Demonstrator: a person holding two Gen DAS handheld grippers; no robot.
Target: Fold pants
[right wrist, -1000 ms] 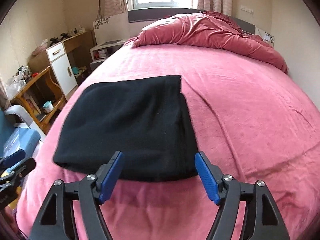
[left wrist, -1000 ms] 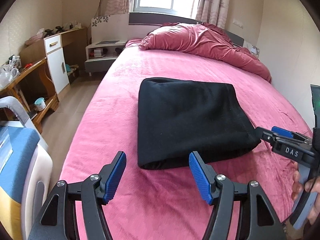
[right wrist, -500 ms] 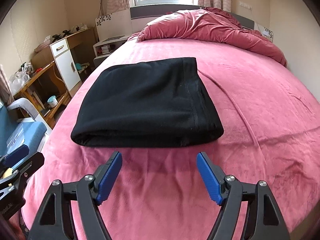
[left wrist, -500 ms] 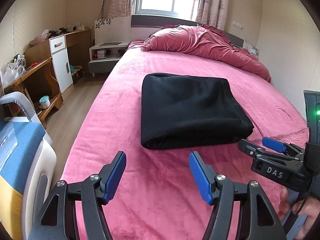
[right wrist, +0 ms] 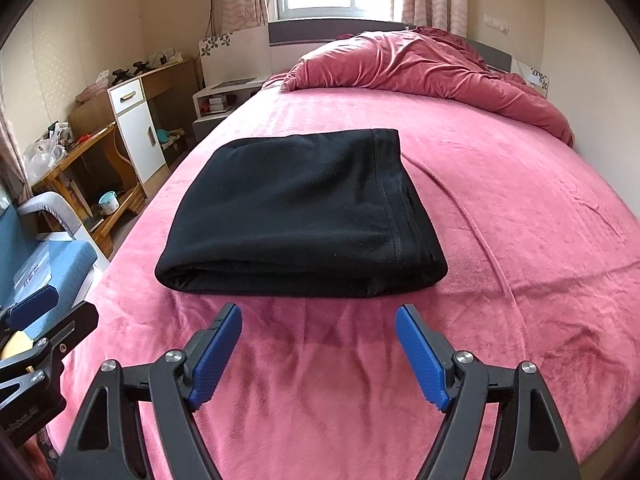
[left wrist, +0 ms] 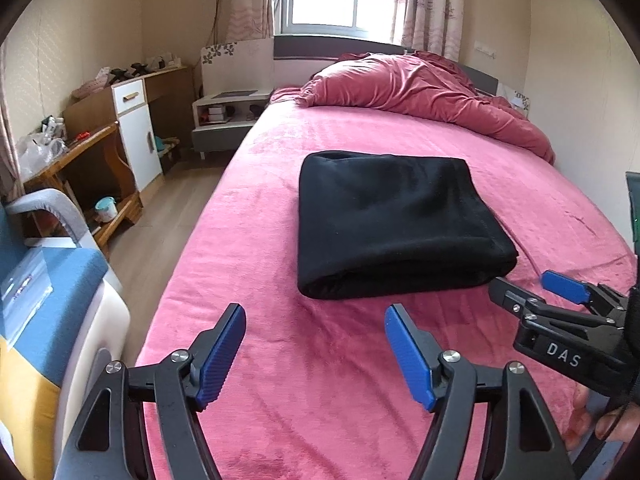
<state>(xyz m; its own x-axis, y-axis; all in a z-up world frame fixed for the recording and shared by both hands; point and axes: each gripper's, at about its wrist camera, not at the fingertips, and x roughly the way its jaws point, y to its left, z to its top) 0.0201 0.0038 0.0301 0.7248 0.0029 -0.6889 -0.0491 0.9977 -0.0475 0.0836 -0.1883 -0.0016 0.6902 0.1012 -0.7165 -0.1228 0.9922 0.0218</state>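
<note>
The black pants (left wrist: 396, 224) lie folded into a thick rectangle on the pink bed (left wrist: 280, 380); they also show in the right wrist view (right wrist: 304, 216). My left gripper (left wrist: 316, 332) is open and empty, a short way in front of the pants' near folded edge. My right gripper (right wrist: 318, 332) is open and empty, also just in front of the near edge. The right gripper shows at the right of the left wrist view (left wrist: 540, 284), near the pants' right corner. Nothing touches the pants.
A crumpled red duvet (left wrist: 420, 88) lies at the head of the bed. A wooden desk (left wrist: 80, 160), white cabinet (left wrist: 136, 136) and nightstand (left wrist: 228, 116) stand along the left wall. A blue and white chair (left wrist: 48, 300) is close on the left.
Both grippers have drawn back from the folded pants toward the foot of the bed. The gap to the near edge has grown. The pants have stayed still.
</note>
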